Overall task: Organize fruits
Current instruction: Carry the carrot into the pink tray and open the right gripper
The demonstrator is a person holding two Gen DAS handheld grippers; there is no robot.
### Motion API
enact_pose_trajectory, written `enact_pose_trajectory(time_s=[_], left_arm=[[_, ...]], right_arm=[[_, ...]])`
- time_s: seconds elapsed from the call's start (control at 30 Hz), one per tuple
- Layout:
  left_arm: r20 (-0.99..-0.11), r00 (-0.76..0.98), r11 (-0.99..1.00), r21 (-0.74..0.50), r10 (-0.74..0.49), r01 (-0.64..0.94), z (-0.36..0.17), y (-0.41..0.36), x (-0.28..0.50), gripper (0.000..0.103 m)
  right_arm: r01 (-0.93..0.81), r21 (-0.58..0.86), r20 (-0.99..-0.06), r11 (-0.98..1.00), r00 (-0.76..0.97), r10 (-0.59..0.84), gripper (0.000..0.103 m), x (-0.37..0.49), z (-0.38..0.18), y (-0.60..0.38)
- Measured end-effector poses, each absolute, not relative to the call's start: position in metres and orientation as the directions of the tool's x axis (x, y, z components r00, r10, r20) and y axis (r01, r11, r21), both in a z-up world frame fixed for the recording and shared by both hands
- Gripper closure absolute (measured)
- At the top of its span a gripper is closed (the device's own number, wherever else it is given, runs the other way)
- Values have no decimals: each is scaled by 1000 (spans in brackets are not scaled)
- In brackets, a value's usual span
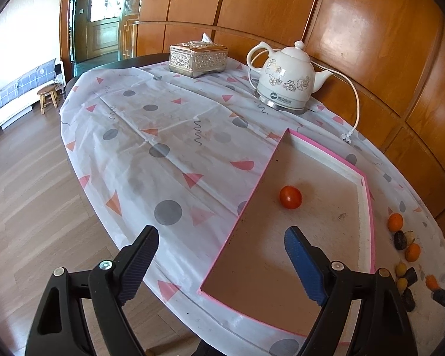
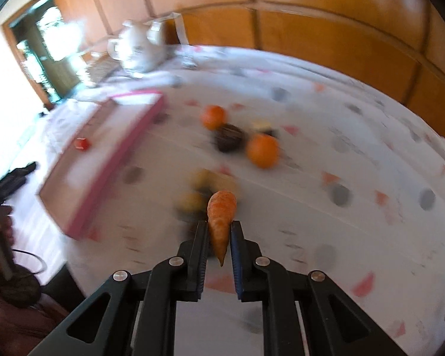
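Two grippers are in view. Right gripper (image 2: 219,222): jaws closed narrow on a small carrot (image 2: 221,216), pads pressing both flanks; thick end projects forward past the fingertips, thin tip points back between the fingers. Carrot is clear of the tablecloth (image 2: 326,222). The right view is blurred.

Ahead of the right gripper, on the cloth: two yellowish pieces (image 2: 194,200), indistinct, just beyond the carrot. Farther ahead, a dark round fruit (image 2: 228,138) sits between two oranges, one (image 2: 213,116) to its far left, one (image 2: 262,150) to its right. Ahead and left of the gripper lies a pink-rimmed tray (image 2: 115,160).

Left gripper (image 1: 221,243): jaws wide apart, nothing between them, hovering above the tray's near end; its right finger (image 1: 304,264) is over the tray floor, its left finger over the cloth outside the rim (image 1: 237,219). One tomato (image 1: 290,197) rests in the tray, ahead of that right finger and apart from it.

Far ahead of the left gripper stand a kettle (image 1: 284,80) and a tissue box (image 1: 197,57).
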State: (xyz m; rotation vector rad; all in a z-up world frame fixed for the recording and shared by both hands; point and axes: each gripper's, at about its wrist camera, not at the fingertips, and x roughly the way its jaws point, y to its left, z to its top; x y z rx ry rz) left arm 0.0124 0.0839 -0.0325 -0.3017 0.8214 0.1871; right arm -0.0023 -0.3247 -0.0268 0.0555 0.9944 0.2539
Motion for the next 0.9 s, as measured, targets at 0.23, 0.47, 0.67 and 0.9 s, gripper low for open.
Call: enact_pose_trajectory(time_s=[0.23,0.47,0.67,0.9], left_arm=[[-745,666,936,-205,39,-285,-33,88,10,14],[-752,658,926,-220,40,-308,-37,97,9,14],[-764,644,912,-237,37,-334,-43,106,10,14],[-769,638,907,-240,40,-346,-46,110,10,14]], right_arm=[[-386,228,-778,894,479,406,89,11,-21,-227],[-466,213,-789,859,437,433,89,40,-29,-154],[-457,193,-819,868,412,399,89,65,-49,-122],[-438,158,-843,885,407,352,87,82,-62,-104]])
